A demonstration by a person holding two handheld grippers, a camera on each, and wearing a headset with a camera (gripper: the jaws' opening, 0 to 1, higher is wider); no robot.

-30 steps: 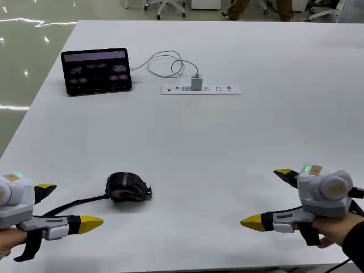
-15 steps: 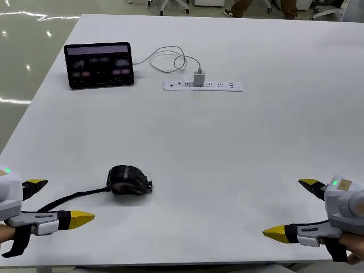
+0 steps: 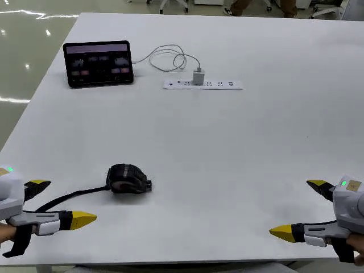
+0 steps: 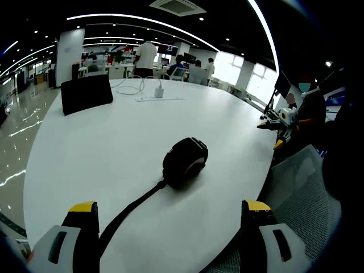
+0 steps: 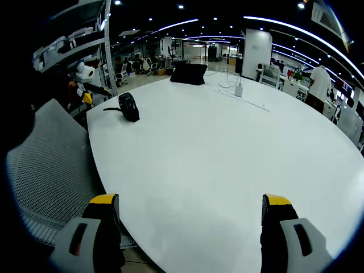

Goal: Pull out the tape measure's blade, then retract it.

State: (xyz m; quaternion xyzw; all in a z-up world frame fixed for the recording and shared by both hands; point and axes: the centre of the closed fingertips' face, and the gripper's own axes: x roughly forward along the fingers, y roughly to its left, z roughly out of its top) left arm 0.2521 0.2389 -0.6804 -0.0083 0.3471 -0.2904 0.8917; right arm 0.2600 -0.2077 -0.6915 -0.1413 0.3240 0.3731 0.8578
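Head view of a white counter point(image 3: 227, 148). The black tape measure point(image 3: 128, 179) rests on the counter at about 8 o'clock from the counter's middle, near the front edge. Its dark strap point(image 3: 68, 199) trails from the case toward 8 o'clock and runs between the two jaws of the left gripper point(image 3: 61, 200).

The left gripper sits at the 8 o'clock corner of the view. Its yellow-tipped jaws are spread wide, pointing toward 3 o'clock, and grasp nothing. In the left gripper view the tape measure lies just ahead of the jaws, apart from both tips, and the strap leads down between them.

The right gripper point(image 3: 298, 207) sits at the 4 o'clock corner, well apart from the tape measure. Its jaws are likewise spread wide, pointing toward 9 o'clock, with bare counter between them. In the right gripper view the tape measure appears far off at 10 o'clock.

At the far side of the counter, a dark tablet point(image 3: 98, 62) stands at 11 o'clock. A white power strip point(image 3: 202, 85) lies at 12 o'clock with a charger point(image 3: 198, 78) plugged into it. A looped white cable point(image 3: 168, 60) joins the charger to the tablet.
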